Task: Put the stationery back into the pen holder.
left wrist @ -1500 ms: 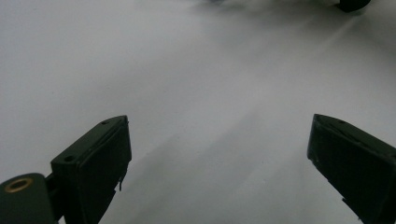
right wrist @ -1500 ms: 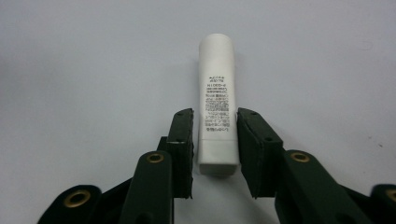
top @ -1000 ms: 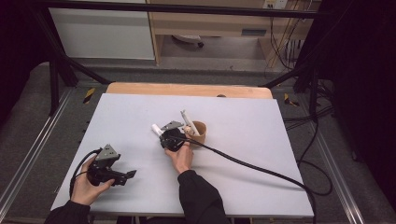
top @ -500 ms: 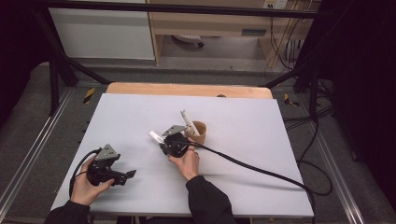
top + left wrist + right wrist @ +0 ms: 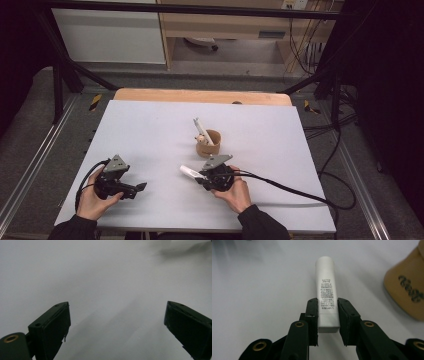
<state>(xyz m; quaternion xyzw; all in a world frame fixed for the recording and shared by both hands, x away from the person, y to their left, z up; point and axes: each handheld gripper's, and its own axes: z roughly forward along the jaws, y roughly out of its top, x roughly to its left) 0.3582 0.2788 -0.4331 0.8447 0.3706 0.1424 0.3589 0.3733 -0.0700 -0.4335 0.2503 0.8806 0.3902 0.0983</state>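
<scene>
On the matt pale grey bench (image 5: pixel 150 130), near its front edge, the black right gripper (image 5: pixel 196 174) lies level in the person's hand, its two flat, hard-looking jaws pressed against the sides of a smooth white plastic tube (image 5: pixel 326 292) with fine black print. The tube is round at its far cap and flattened and squared at the end nearest the camera, and it juts out beyond the jaws. Just beyond it stands a small round tan cup (image 5: pixel 208 143) of wood-like material with dark lettering on its wall; a slim white stick (image 5: pixel 201 129) leans tilted out of it. The black left gripper (image 5: pixel 140 187), near the front left, holds nothing, its blocky jaws spread wide over bare bench.
</scene>
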